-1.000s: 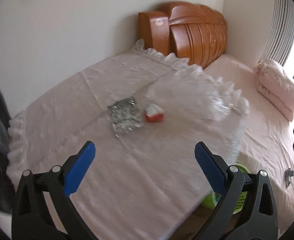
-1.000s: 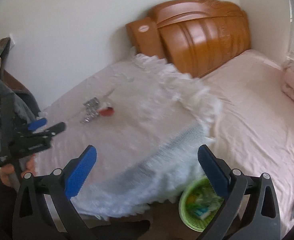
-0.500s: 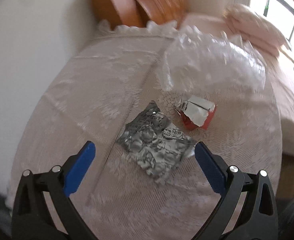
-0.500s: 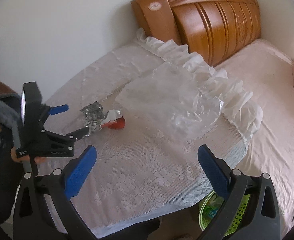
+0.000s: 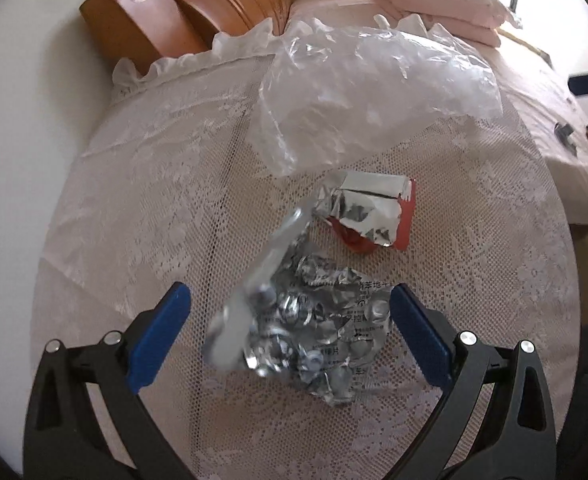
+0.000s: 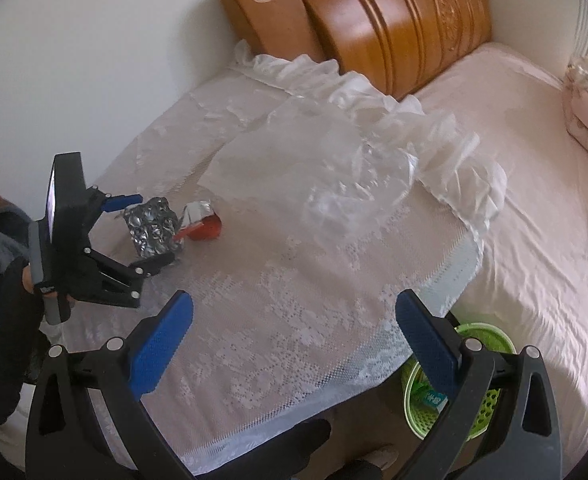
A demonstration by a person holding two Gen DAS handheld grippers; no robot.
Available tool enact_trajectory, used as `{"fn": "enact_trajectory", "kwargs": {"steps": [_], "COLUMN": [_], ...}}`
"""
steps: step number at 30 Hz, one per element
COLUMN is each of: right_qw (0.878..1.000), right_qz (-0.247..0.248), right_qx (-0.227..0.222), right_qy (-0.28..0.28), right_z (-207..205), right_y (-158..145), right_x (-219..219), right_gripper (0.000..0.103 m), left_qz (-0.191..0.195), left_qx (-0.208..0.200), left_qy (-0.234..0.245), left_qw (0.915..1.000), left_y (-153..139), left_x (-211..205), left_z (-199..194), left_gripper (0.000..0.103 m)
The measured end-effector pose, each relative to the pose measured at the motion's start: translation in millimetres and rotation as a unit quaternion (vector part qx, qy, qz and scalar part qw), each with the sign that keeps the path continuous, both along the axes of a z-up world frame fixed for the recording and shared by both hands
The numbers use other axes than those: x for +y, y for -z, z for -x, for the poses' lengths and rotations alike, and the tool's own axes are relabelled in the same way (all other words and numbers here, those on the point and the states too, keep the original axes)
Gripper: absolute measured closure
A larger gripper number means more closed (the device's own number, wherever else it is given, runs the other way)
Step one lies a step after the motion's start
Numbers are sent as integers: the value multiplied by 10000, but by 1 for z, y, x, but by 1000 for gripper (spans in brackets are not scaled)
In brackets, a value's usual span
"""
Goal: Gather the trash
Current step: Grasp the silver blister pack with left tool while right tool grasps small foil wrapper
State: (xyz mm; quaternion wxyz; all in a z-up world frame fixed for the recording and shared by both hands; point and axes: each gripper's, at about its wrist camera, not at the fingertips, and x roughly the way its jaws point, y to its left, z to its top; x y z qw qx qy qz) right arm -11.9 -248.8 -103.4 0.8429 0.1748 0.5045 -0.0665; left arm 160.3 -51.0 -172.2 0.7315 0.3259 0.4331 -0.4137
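Observation:
A crumpled silver blister pack [image 5: 306,332] lies on the lace-covered round table [image 5: 134,200], between the fingers of my open left gripper [image 5: 290,320]. A red and silver wrapper [image 5: 370,212] lies just beyond it, and a clear plastic bag [image 5: 374,92] lies farther back. In the right wrist view my left gripper [image 6: 142,232] straddles the blister pack [image 6: 152,226], with the red wrapper [image 6: 204,226] and plastic bag [image 6: 326,176] to its right. My right gripper [image 6: 294,332] is open and empty above the table's near edge.
A green basket [image 6: 482,376] with rubbish in it stands on the floor under the table's right edge. A pink bed [image 6: 534,180] with a wooden headboard [image 6: 394,20] lies to the right. A white wall runs behind the table.
My left gripper has moved down and forward, so its open fingers now sit on either side of the blister pack. My right gripper has shifted a little over the table edge.

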Motion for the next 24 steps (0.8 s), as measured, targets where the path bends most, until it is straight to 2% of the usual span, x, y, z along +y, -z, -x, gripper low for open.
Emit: {"fn": "enact_trajectory", "kwargs": {"steps": [3, 7, 13, 17, 20, 24], "right_qw": [10000, 9998, 9994, 9988, 9982, 9972], "right_qz": [18, -11, -102, -115, -140, -139], "right_qx": [-3, 4, 44, 86, 126, 196], "right_qy": [57, 179, 338, 476, 578, 707], "right_z": [5, 13, 25, 33, 38, 45], "right_y": [0, 2, 6, 7, 9, 11], "right_x": [-1, -1, 0, 0, -1, -2], "right_gripper": [3, 3, 3, 3, 3, 3], "left_qz": [60, 130, -282, -635, -864, -936], "left_qx": [20, 72, -192, -401, -430, -374], "left_qy": [-42, 169, 836, 1429, 1930, 2307], "left_qw": [10000, 9997, 9959, 9869, 9764, 9678], "left_y": [-4, -17, -20, -16, -10, -2], "left_x": [9, 17, 13, 2, -5, -17], "left_z": [-1, 0, 2, 0, 0, -3], "left_gripper": [8, 8, 8, 8, 8, 8]}}
